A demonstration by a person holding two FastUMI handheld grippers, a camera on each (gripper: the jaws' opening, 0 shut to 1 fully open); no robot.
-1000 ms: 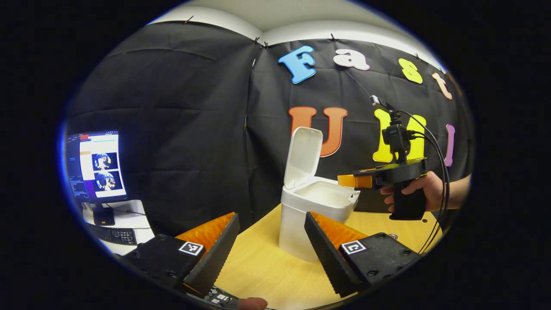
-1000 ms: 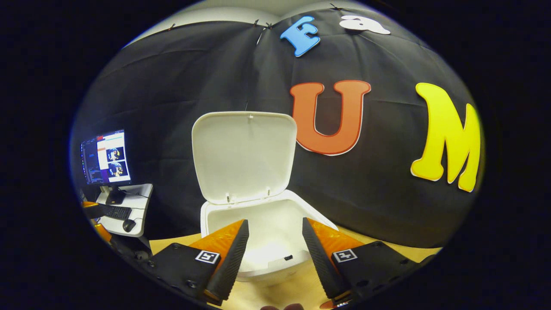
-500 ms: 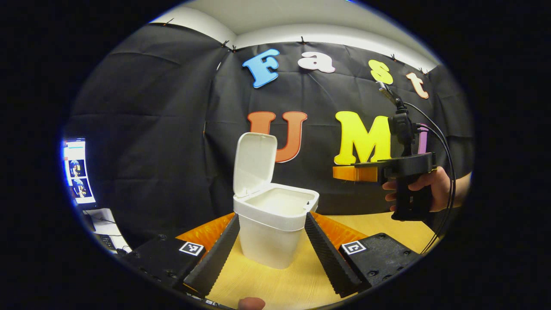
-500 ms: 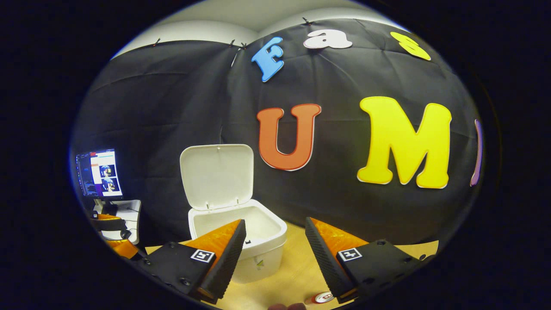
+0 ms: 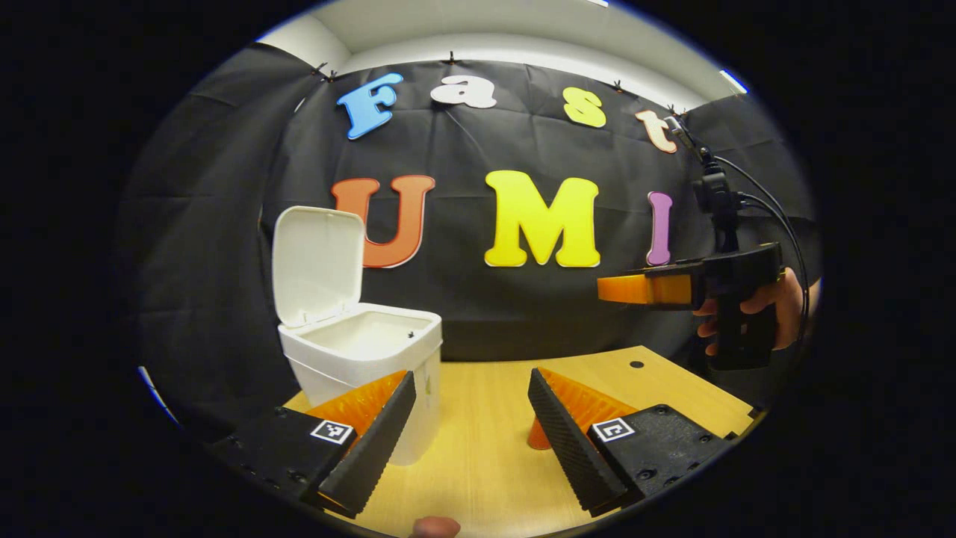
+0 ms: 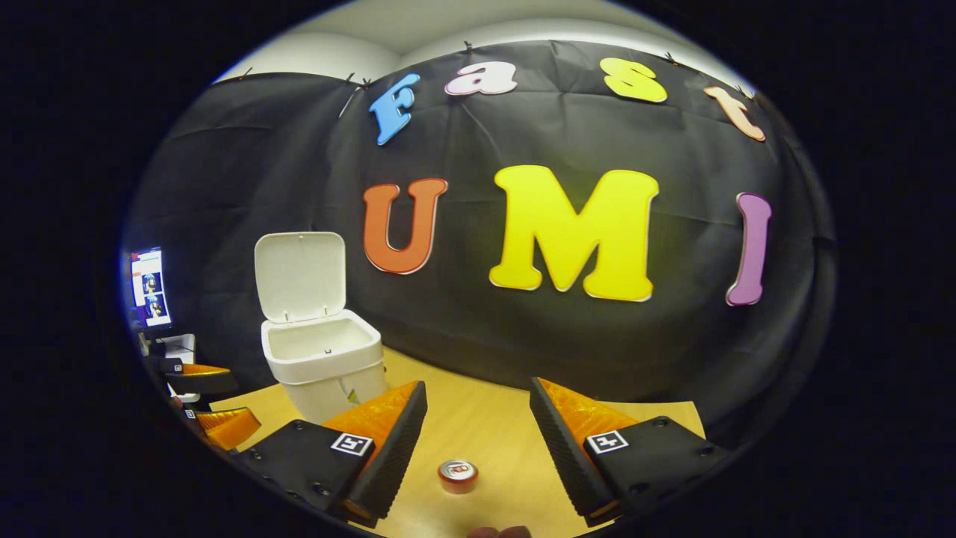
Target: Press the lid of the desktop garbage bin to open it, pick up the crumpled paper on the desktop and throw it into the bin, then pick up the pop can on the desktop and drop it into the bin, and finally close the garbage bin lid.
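The white desktop bin (image 5: 358, 351) stands at the left of the wooden table (image 5: 485, 456) with its lid (image 5: 317, 265) tipped up and back. My left gripper (image 5: 470, 433) is open and empty, its left finger in front of the bin's lower corner. A hand (image 5: 769, 302) holds my right gripper (image 5: 609, 290) high at the right, well away from the bin. In the right gripper view the bin (image 6: 321, 366) sits at the left with its lid (image 6: 300, 276) raised. A red-rimmed pop can (image 6: 457, 475) stands upright on the table below my open right gripper (image 6: 474, 433), not touching it.
A small orange-red shape (image 5: 536, 437) peeks from behind my left gripper's right finger; what it is cannot be told. The left gripper (image 6: 213, 403) shows at the far left edge, and a lit monitor (image 6: 149, 288) stands on a side desk behind it. The black cloth wall closes the table's far side.
Both views have swung right, so the bin now sits at the left. My right gripper has drawn back from over the bin, and the pop can has come into sight below it.
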